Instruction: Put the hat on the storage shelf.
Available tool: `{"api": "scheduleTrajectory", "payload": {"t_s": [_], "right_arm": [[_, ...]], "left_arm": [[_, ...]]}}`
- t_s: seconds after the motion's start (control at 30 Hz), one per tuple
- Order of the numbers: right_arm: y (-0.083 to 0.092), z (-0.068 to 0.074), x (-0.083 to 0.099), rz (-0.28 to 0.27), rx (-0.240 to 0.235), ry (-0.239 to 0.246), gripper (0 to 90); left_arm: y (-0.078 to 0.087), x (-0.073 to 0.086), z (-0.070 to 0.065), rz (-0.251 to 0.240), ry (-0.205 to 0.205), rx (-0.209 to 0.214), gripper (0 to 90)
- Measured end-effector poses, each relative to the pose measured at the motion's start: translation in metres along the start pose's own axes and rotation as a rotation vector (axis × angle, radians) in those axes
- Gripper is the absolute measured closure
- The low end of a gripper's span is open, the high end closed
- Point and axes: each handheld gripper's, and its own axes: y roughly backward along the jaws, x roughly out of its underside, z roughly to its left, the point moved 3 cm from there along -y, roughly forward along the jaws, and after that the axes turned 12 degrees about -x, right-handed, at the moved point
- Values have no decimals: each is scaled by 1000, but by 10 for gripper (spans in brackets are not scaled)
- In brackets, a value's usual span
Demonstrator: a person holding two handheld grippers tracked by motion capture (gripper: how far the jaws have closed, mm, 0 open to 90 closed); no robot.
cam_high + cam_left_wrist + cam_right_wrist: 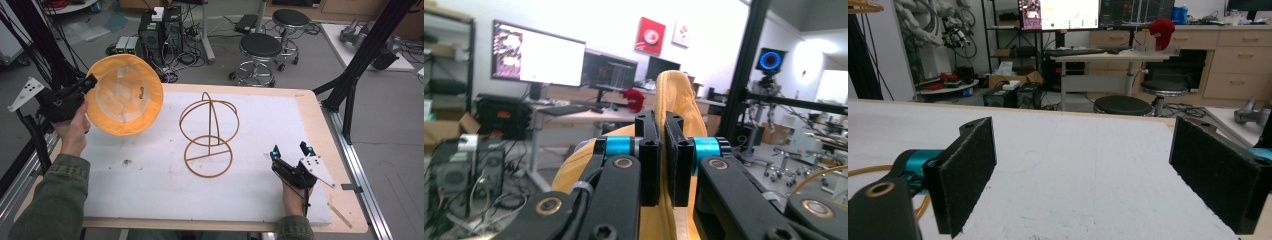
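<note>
High view: the left gripper (89, 82) was held off the table's (310, 107) edge at about nine o'clock, clamped on the brim of a yellow hat (126, 94). The hat hung in the air above the table's far-left corner, its pale lining facing the camera, clear of the white mat (150, 190). A wire stand (209, 135) stood upright near the mat's centre, at roughly three o'clock from the hat and well apart from it. The right gripper (292, 149) rested low over the mat at about five o'clock from the stand, jaws apart, nothing between them.

Left gripper view: the two jaws stood close together with a fold of the yellow hat (676, 95) pinched between the pads (650, 160). The hat's cloth rose above the jaws at twelve o'clock and spread below them.

Right gripper view: the pads (965, 175) stood wide apart over the bare white mat (1083, 165). A curve of the wire stand (868, 170) showed at nine o'clock, beside the left jaw.
</note>
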Motion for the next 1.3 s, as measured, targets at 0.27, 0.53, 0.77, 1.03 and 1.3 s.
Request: {"api": "scheduleTrajectory", "payload": {"t_s": [0.27,0.53,0.77,1.03,1.3], "right_arm": [[1,-1,-1,-9,0,3,104],[1,0,-1,-9,-3,-2,104],[4,-2,-2,-22,5,-16,104],[7,-4,-3,-33,8,-26,104],[8,-3,-3,-34,2,-29,104]], "left_arm": [[-13,-7,-20,-4,-2,5,863],[-28,-21,-38,-14,-14,9,863],[-38,-30,-59,-22,-41,35,863],[-53,-31,-81,4,-86,43,863],[-65,-39,-103,-7,-106,70,863]]}}
